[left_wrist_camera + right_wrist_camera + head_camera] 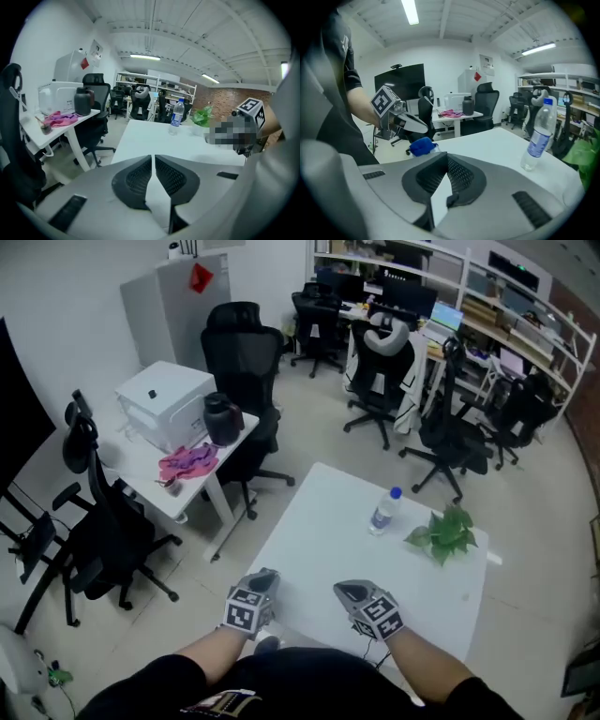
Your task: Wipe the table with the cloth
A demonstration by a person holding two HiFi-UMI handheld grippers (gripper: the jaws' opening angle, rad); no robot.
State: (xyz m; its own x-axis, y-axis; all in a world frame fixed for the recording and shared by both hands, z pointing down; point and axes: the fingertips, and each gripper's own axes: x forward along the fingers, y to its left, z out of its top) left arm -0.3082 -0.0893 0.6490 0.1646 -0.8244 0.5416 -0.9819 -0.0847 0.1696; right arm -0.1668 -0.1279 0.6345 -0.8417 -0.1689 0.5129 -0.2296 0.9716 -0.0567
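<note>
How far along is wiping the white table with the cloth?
Nothing looks done yet. In hand: nothing; the left gripper and right gripper hover at the white table's near edge, jaws shut and empty. The pink cloth lies on the side desk. Left: fetching it and all the wiping.

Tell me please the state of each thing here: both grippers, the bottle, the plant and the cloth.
left gripper: shut, empty.
right gripper: shut, empty.
water bottle: upright, capped, on the white table.
plant: upright on the same table.
pink cloth: crumpled on the side desk, not held.
</note>
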